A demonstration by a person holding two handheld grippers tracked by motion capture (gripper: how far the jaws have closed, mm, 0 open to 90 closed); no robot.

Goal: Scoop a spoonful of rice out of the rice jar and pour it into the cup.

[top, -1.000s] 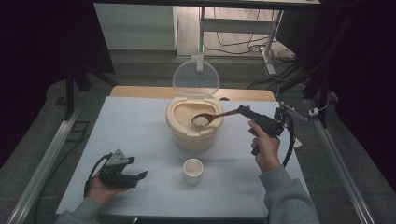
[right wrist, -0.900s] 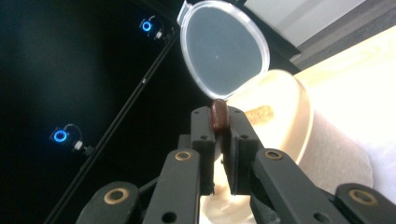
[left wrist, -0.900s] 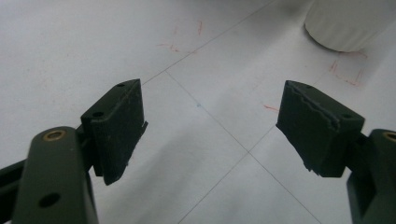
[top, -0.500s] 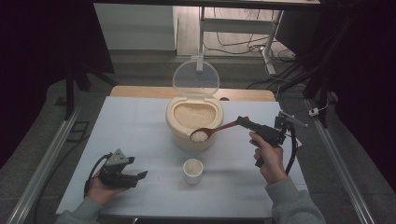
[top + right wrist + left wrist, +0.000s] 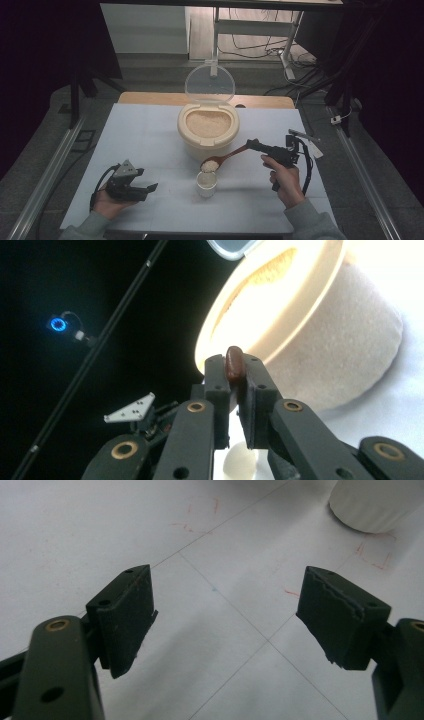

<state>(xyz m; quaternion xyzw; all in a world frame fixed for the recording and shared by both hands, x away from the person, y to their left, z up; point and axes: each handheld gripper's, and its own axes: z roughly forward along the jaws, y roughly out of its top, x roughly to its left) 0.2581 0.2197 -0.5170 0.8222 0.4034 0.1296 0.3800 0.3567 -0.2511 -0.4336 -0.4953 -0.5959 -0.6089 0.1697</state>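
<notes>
High view placed the rice-loaded wooden spoon (image 5: pixel 227 157) bowl directly above the small white cup (image 5: pixel 206 184), its handle running toward 2 o'clock into the right gripper (image 5: pixel 251 144), which was clamped on it. Left gripper (image 5: pixel 151 187) rested wide and empty at 9 o'clock from the cup.

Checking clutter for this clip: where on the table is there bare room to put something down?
Bare patches: the far-left table beside the rice container, and the near edge between the left gripper and the small cup. Crowded: the centre, where the spoon in the right gripper hangs over the cup.
</notes>
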